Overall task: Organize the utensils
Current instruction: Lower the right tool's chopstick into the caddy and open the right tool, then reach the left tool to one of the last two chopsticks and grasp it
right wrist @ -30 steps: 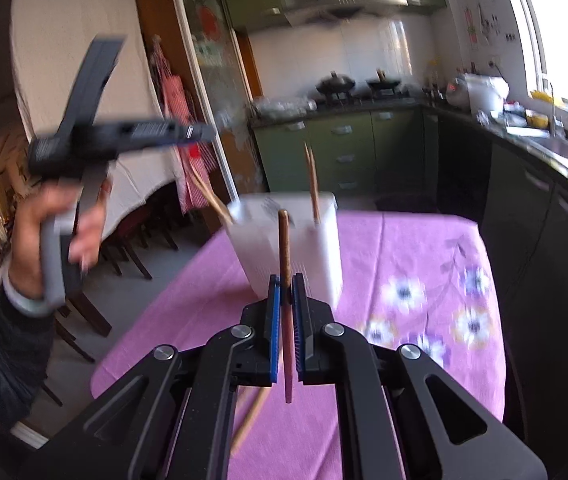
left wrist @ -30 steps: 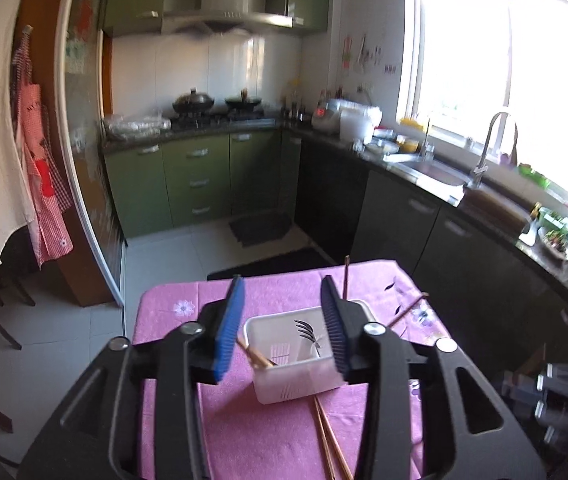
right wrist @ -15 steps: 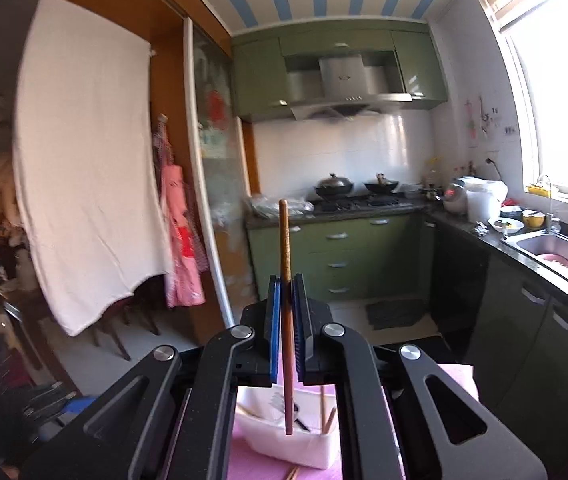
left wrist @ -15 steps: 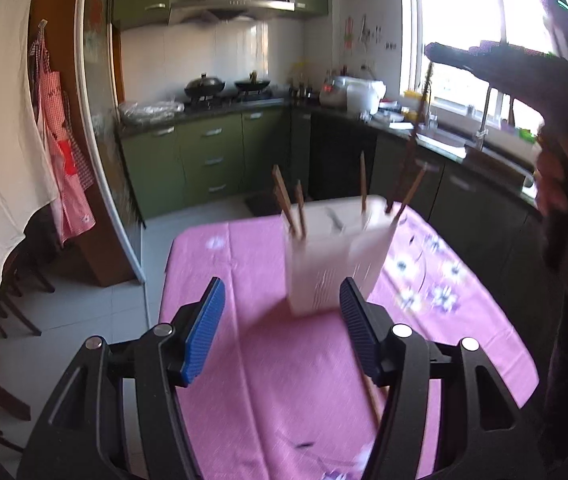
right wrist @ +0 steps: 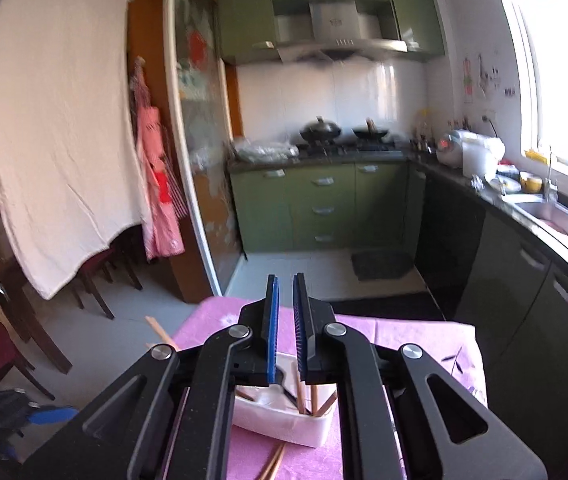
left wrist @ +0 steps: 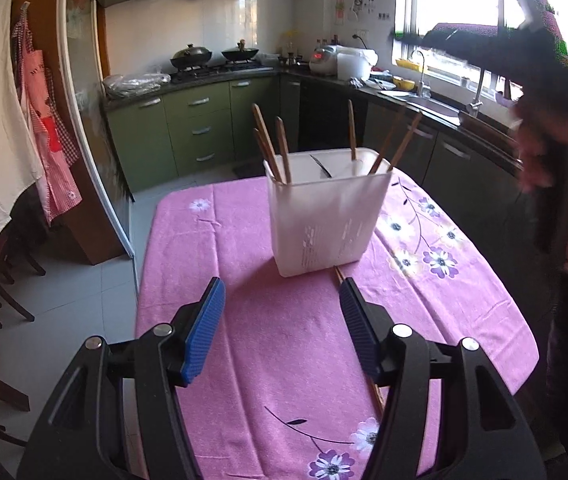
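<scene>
Chopsticks (left wrist: 280,148) stand upright in the white holder (left wrist: 324,224) on the worktop (left wrist: 284,320). Left gripper (left wrist: 282,320): wide, empty, near the holder. Right gripper (right wrist: 286,328): nearly closed, empty, above the holder.

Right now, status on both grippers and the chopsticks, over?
Left gripper open, empty, facing the white holder. Right gripper near shut, nothing between its pads, above the holder. Loose chopsticks lying on the pink cloth beside it. Nothing blocking.
</scene>
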`<state>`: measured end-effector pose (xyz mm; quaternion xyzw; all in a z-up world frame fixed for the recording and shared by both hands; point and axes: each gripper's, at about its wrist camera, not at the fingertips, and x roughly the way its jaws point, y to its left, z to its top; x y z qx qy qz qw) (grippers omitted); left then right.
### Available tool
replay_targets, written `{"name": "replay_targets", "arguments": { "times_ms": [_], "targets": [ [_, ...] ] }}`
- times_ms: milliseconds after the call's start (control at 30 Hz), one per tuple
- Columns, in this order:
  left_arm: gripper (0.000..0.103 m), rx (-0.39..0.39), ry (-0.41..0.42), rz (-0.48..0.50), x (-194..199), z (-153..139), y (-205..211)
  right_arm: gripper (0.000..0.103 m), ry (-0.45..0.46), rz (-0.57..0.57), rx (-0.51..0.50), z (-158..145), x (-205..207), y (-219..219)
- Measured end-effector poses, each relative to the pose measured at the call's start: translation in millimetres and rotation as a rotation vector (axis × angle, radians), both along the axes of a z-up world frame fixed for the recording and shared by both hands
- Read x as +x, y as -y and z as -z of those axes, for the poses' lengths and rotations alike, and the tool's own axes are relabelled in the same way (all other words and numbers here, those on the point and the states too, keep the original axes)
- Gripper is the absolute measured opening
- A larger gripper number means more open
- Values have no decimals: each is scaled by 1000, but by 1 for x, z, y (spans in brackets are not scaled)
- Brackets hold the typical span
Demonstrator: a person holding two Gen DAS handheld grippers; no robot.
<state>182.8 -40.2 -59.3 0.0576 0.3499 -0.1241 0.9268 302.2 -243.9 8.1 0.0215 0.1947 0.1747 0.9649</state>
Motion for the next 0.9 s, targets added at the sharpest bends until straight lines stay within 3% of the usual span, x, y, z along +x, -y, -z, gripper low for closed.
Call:
{"name": "replay_targets", "arguments": {
  "times_ms": [133,233,367,500,600,900],
  "targets": [
    [57,-12,-60,25,10,16,13,19,92,-46,8,-15,-57,10],
    [57,-19,-125,54,19,33,28,20,91,-64,-13,-1,-103,23],
    [57,-14,-232,66,40,64,50,22,-20,-21,-46,54,-137,44],
    [56,-5,-305,41,61,90,64,22,-204,59,-65,125,-140,63],
    [48,-13,-350,15,73,105,69,22,-312,78,-34,165,-137,77],
    [42,18,-396,-31,95,130,84,22,-429,77,2,214,-123,91]
  ]
}}
